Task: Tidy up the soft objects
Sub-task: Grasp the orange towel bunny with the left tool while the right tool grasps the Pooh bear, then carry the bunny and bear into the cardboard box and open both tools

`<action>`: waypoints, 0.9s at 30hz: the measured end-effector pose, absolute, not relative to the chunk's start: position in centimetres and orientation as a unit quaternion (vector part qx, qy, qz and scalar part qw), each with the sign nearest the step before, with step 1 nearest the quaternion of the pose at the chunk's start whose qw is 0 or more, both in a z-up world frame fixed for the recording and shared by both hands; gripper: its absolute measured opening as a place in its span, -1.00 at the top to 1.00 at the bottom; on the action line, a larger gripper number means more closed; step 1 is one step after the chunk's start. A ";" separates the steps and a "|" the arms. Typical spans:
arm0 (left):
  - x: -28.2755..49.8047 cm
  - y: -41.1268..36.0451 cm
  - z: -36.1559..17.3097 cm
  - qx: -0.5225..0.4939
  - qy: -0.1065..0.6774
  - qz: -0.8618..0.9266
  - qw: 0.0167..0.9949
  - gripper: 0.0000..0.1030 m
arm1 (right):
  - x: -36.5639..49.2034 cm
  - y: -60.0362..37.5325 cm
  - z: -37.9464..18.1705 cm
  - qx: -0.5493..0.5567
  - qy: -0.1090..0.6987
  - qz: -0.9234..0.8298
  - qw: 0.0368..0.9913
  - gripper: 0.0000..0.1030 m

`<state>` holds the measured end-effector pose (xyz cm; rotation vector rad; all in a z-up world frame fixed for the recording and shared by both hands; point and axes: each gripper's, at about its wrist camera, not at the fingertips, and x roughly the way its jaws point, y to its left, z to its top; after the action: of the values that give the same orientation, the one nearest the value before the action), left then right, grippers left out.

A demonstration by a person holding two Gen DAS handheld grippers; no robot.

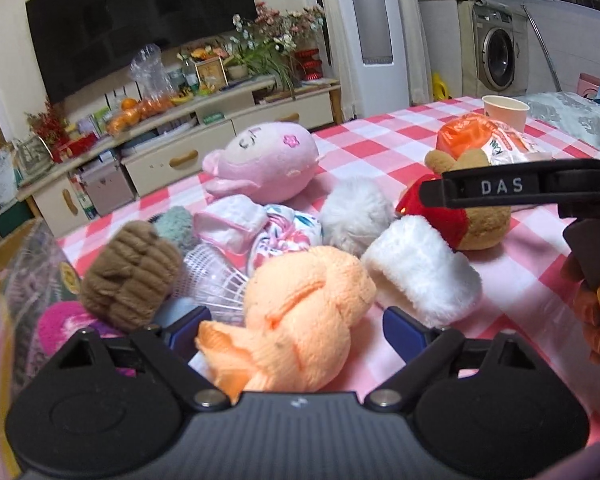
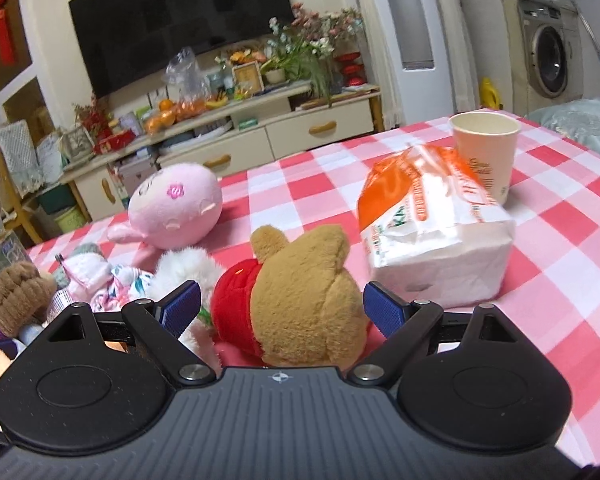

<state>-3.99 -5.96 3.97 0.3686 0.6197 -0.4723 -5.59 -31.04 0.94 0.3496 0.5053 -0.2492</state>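
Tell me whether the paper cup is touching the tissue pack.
Cannot tell. In the right wrist view the tissue pack overlaps the paper cup, hiding any gap; the left wrist view shows the same overlap.

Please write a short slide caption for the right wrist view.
Open right gripper straddles a brown bear plush on the checkered tablecloth.

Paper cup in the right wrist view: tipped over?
No, the paper cup stands upright with its open mouth up on the checked tablecloth, just behind the tissue pack.
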 end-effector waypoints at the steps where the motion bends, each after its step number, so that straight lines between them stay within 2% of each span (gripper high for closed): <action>1: -3.7 -6.1 3.8 0.178 0.306 -0.231 0.906 -0.74 | -5.3 -30.9 0.9 0.166 0.251 -0.121 0.946 -1.00; 6: -2.2 -6.7 3.0 0.176 0.340 -0.228 0.895 -0.57 | -4.4 -30.6 0.8 0.140 0.266 -0.130 0.945 -1.00; 9: -1.7 -6.8 2.6 0.173 0.361 -0.224 0.889 -0.38 | -3.8 -30.7 0.5 0.134 0.275 -0.128 0.943 -1.00; 11: -1.5 -6.9 2.4 0.170 0.369 -0.224 0.886 -0.15 | -3.6 -30.9 0.5 0.135 0.277 -0.126 0.943 -1.00; 14: -1.5 -6.8 2.4 0.162 0.370 -0.223 0.887 -0.04 | -3.5 -31.1 0.4 0.135 0.279 -0.125 0.943 -1.00; 27: -2.5 -5.5 4.5 0.130 0.346 -0.235 0.899 0.01 | -3.9 -30.8 0.6 0.132 0.274 -0.134 0.943 -1.00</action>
<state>-2.55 -5.50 4.47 0.2700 0.7158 -0.4860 -3.88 -30.76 0.63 0.2697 0.5584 -0.2730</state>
